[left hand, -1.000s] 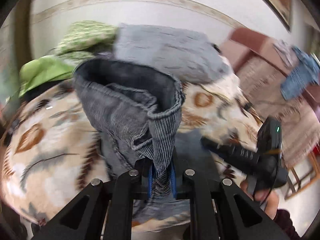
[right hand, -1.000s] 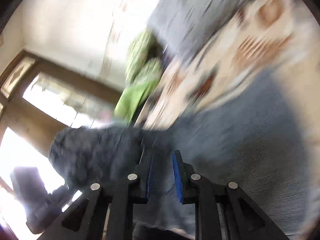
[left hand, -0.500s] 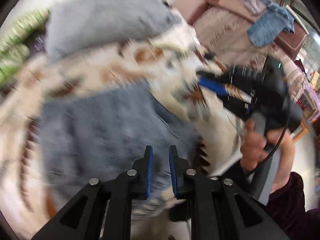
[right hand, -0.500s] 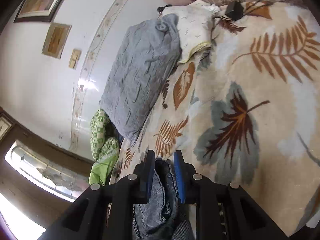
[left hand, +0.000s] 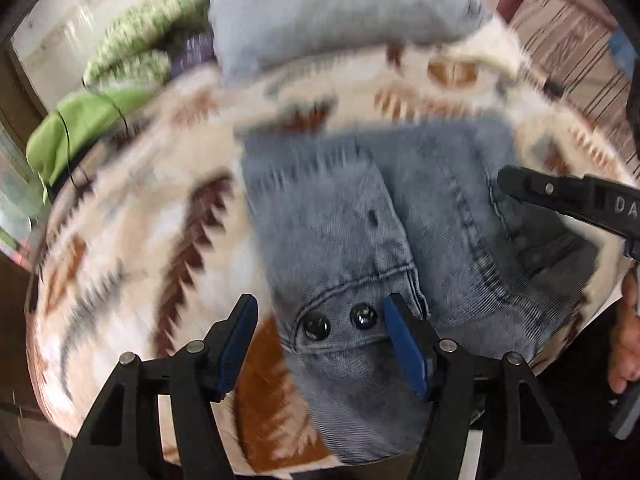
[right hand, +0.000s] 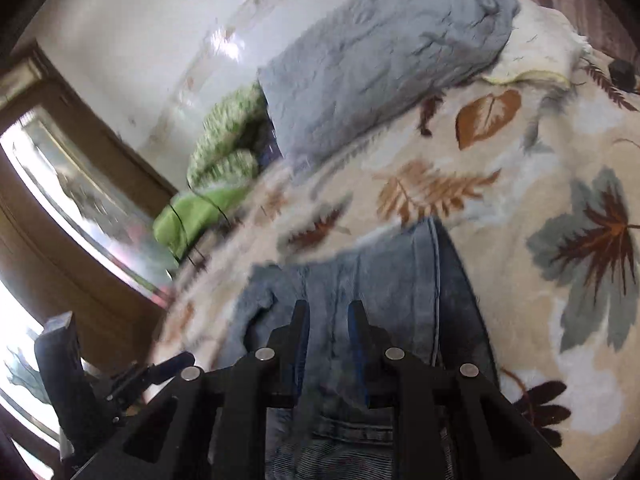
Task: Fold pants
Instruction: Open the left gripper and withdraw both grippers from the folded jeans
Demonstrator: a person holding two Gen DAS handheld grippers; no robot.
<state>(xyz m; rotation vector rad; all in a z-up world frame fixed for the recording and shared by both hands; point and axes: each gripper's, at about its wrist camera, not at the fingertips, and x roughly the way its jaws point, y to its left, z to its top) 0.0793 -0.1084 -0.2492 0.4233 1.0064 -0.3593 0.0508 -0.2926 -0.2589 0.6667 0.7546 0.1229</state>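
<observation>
Right gripper (left hand: 505, 179) finger, right edge of the left wrist view: white letters "DA", cut off by the frame edge.
Wall plaques, top of the right wrist view: too blurred to read.
Elsewhere: nothing legible.

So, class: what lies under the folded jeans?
The jeans lie on a leaf-patterned blanket, which shows on all sides of them. What the blanket looks like directly beneath them is covered.

Bed covered by cream fleece blanket with brown and grey leaf print (right hand: 460, 152). Grey quilted pillow (right hand: 384, 60) at head of bed against white wall (right hand: 132, 36). Just beside pillow: green-and-white patterned bundle (right hand: 228, 140), plain lime-green cloth (right hand: 192, 216) below it. Wood-framed window (right hand: 60, 216) at left
</observation>
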